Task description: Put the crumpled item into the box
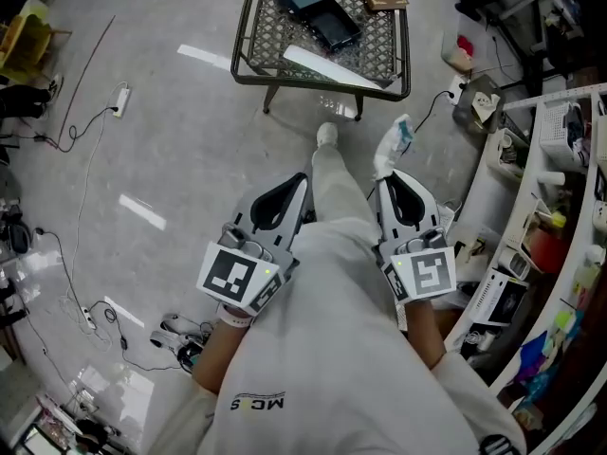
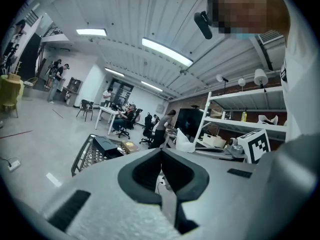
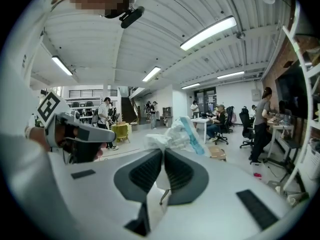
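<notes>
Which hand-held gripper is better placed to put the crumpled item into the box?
The right hand-held gripper: its jaws are shut on the crumpled item, white with blue. The left hand-held gripper is shut on nothing. The dark box lies ahead on the mesh table.

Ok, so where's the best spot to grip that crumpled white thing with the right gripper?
Where the right gripper has it: the bunched end nearest the person, with the jaws shut across the wad. The crumpled item fans out loose beyond the tips, so that compact base probably gives the firmer pinch. The flared far end would likely slip or tear.
</notes>
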A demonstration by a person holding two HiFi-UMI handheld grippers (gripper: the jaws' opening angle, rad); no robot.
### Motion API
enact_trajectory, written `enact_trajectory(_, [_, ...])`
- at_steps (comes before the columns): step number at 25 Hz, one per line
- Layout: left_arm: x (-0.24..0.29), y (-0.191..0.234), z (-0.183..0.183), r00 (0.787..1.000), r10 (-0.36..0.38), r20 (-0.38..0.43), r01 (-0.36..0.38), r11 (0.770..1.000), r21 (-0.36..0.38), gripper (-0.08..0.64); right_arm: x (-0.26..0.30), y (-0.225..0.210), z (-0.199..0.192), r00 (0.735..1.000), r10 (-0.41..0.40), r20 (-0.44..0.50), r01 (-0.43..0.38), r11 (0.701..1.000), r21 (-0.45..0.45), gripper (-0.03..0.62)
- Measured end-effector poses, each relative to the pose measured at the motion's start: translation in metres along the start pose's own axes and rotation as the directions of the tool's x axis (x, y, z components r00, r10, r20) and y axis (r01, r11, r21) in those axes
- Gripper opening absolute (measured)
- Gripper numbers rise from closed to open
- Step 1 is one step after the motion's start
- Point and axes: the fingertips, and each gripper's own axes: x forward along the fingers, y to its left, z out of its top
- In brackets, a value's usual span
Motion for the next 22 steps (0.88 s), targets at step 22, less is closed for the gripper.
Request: enact_trajectory(22, [0.245,0.181,0.1,0.991,0.096,-0.089,-0.095,0.995,0.021,0.021,0.295,-0.174,0.059,0.991,0.135,-0.007,-0.134,0.989,0.066,0.034])
